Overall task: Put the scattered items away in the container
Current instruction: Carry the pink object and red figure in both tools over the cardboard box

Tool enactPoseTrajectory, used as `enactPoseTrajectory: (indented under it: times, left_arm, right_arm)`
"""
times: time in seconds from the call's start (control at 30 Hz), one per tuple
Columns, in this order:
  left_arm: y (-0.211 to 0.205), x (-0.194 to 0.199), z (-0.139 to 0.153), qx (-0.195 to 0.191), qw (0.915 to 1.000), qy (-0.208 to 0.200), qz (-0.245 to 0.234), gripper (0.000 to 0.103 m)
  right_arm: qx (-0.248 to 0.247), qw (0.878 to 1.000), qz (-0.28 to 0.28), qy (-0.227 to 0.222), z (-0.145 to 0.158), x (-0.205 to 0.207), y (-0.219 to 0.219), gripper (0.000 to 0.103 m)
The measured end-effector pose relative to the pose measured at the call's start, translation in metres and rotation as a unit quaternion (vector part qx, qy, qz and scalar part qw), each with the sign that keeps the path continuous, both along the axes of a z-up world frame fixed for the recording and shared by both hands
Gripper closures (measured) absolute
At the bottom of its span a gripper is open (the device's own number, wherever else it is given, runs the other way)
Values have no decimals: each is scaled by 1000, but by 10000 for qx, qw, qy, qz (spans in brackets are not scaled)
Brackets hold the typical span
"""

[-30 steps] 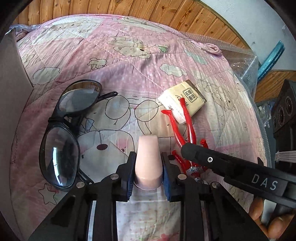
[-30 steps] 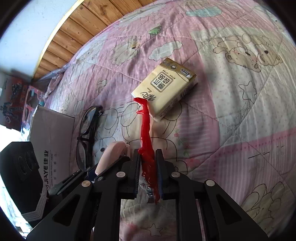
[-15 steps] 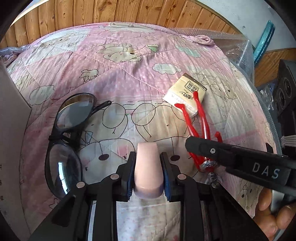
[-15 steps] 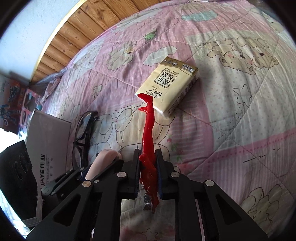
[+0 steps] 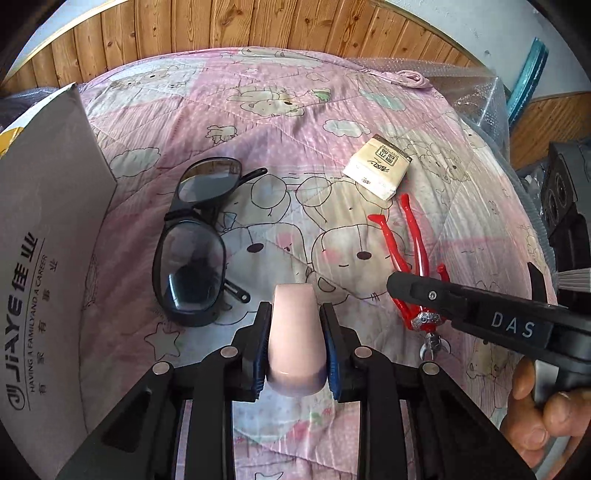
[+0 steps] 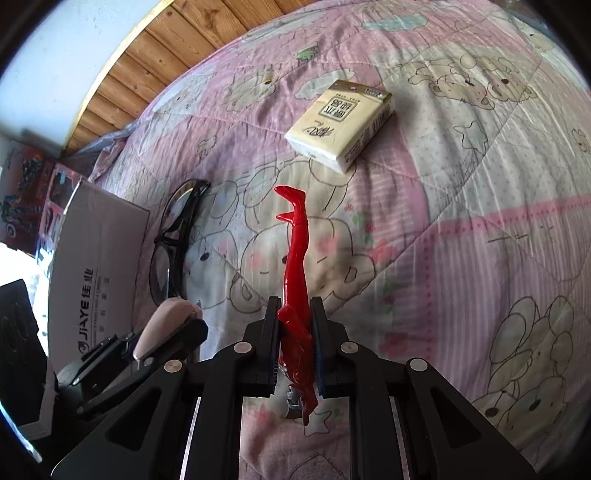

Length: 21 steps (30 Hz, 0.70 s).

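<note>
My left gripper (image 5: 296, 325) is shut on a pale pink rounded object (image 5: 296, 339), held above the pink quilt. My right gripper (image 6: 294, 325) is shut on red-handled pliers (image 6: 294, 258), lifted off the quilt with the handles pointing forward; the pliers (image 5: 410, 266) also show in the left wrist view under the right gripper's finger. Black-framed glasses (image 5: 195, 240) lie on the quilt beside the grey cardboard box (image 5: 40, 258) at the left. A tissue pack (image 5: 377, 168) lies farther back; in the right wrist view the tissue pack (image 6: 340, 123) is ahead of the pliers.
The pink cartoon quilt (image 5: 288, 122) covers the bed up to a wooden wall panel (image 5: 221, 29). Bubble wrap (image 5: 469, 88) lines the far right edge. A black speaker (image 5: 563, 192) stands at the right. A hand (image 5: 543, 417) holds the right gripper.
Both grippers have risen and pulled back with their objects. The pliers have come away from the tissue pack, and the cardboard box has come more into view at the left.
</note>
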<state>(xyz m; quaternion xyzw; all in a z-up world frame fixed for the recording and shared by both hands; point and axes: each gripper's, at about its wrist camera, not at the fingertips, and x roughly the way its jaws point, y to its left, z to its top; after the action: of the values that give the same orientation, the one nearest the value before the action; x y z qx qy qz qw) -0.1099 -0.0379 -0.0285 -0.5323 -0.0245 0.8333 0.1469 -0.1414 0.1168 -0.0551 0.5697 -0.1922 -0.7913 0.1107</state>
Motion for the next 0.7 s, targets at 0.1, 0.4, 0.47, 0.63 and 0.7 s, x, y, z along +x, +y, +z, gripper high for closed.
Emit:
enactPoseTrajectory:
  times: [0.1,0.4,0.47,0.63,0.7]
  left_arm:
    - [-7,6,4,17,10000,16,28,76]
    - [-22,20,19,87,9999,114,52,76]
    - [-24,23,21,107,9998,131,58,76]
    - [-28,33,27,192,9997,151,49,76]
    - [-29,37,30,205,9996,166,33,76]
  right_arm:
    - [65,10000,65,4,-1,8,-6,87]
    - [152,9998,7,155,10,28,-12,87]
    - [135,9998,-24,170,12,33,-11,87]
    - [100,9998,-29,195,15,49,-15,87]
    - [87,9997,-31,207,17,54,-16,87]
